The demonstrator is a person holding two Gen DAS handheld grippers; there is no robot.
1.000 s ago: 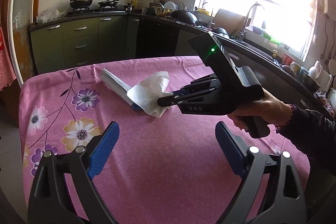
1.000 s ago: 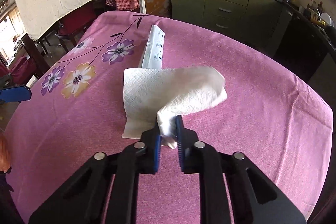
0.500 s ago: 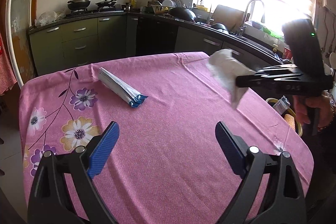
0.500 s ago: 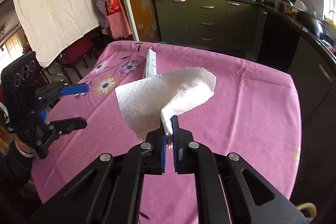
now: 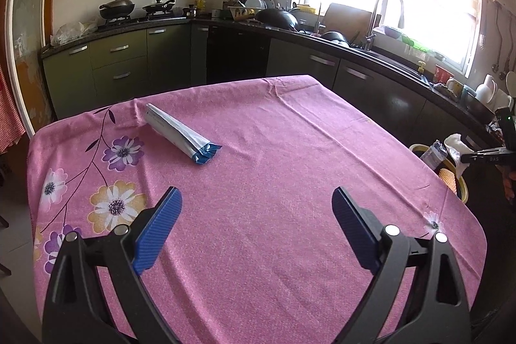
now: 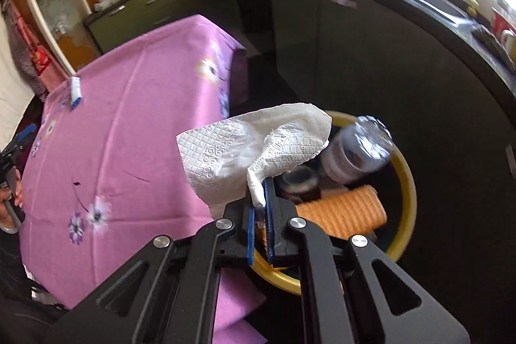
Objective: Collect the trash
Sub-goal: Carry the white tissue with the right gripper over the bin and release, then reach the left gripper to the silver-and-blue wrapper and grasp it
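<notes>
My right gripper (image 6: 260, 199) is shut on a white paper towel (image 6: 245, 153) and holds it over the near rim of a yellow trash bin (image 6: 407, 182) beside the table. The bin holds a plastic bottle (image 6: 358, 150), a dark can and an orange roll (image 6: 342, 211). In the left wrist view the towel (image 5: 456, 147) and the right gripper (image 5: 464, 158) show at the far right, above the bin (image 5: 459, 182). My left gripper (image 5: 256, 224) is open and empty above the pink floral tablecloth (image 5: 274, 170). A white and blue wrapper (image 5: 180, 134) lies on the table's far left part.
Green kitchen cabinets (image 5: 119, 66) and a dark counter with a sink and a tap (image 5: 387, 18) run behind and to the right of the table. The bin stands on the dark floor between the table's right edge and the cabinets.
My right gripper lifted the paper towel off the table, carried it to the right past the table's edge and now holds it over the yellow bin. The left gripper stayed open in place.
</notes>
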